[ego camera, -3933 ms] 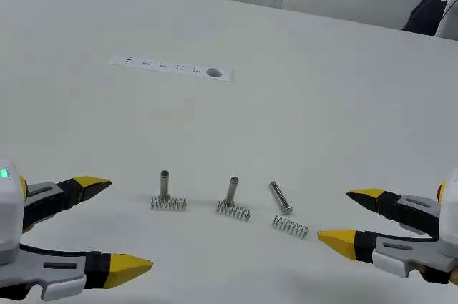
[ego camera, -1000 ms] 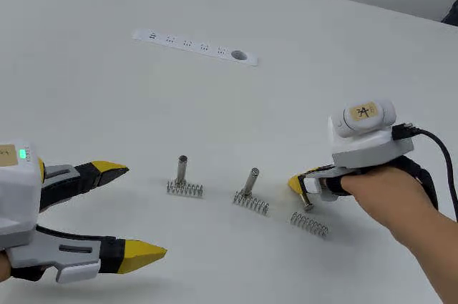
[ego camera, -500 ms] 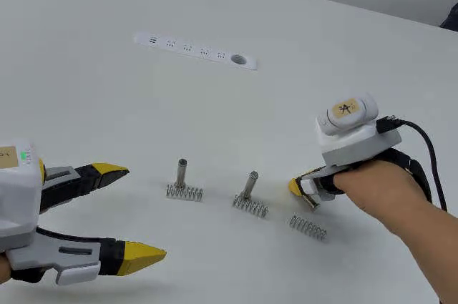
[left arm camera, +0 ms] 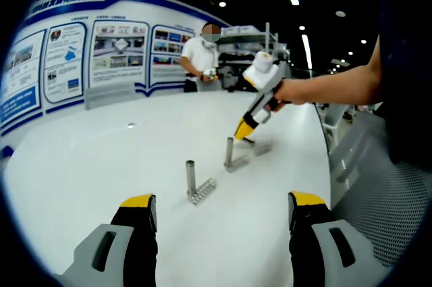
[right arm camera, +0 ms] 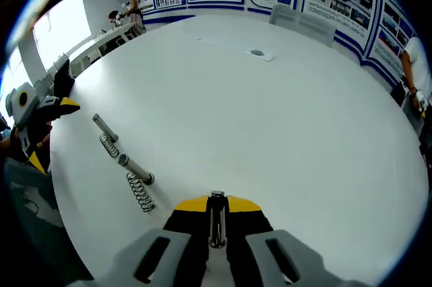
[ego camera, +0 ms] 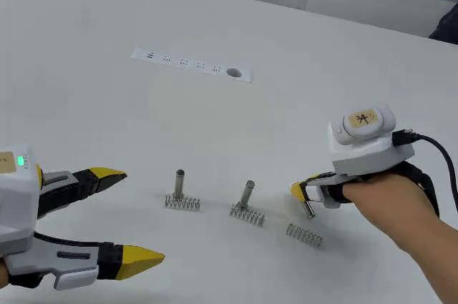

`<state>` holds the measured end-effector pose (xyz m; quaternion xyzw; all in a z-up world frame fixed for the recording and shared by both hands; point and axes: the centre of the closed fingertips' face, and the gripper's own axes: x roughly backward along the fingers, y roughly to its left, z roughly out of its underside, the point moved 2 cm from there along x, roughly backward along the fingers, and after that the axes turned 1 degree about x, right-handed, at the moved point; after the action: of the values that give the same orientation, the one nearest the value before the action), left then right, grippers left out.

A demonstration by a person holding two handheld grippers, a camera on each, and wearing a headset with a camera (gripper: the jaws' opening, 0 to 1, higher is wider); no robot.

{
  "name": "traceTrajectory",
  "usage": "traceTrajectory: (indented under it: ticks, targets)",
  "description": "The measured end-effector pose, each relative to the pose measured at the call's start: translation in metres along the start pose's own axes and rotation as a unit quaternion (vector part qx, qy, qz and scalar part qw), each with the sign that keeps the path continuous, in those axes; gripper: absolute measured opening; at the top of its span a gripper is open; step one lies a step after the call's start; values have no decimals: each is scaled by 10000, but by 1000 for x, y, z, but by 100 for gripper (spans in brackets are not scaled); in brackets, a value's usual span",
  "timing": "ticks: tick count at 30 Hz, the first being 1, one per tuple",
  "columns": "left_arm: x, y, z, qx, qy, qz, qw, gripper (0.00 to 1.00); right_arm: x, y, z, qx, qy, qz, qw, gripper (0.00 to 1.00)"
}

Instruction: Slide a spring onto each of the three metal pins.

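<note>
Two metal pins stand upright on the white table, the left pin and the middle pin. A spring lies at the foot of the left one, and another spring by the middle one. A third spring lies loose further right. My right gripper is shut on the third pin, which runs along its jaws. At the near left my left gripper stands open and holds nothing, short of the left pin.
A white power strip lies flat at the far side of the table. The table's near edge runs beside the pins in the left gripper view. A person stands far behind the table.
My right gripper came in from the right, shut on the right-hand pin and now holds it. The left gripper has stayed open at the near left. The camera has shifted a little.
</note>
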<state>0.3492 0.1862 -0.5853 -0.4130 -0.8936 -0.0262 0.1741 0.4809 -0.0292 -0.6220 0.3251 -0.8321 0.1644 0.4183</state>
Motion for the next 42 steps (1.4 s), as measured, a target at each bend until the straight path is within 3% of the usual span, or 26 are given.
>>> traceTrajectory:
  ticks: [17, 42]
  targets:
    - [1, -5, -8, -143, -37, 25, 9999, 81, 27, 8, 2, -77, -448, 2, 9990, 9]
    - [-1, -10, -12, -222, 17, 110, 9997, 81, 36, 15, 22, -48, -420, -66, 9991, 9]
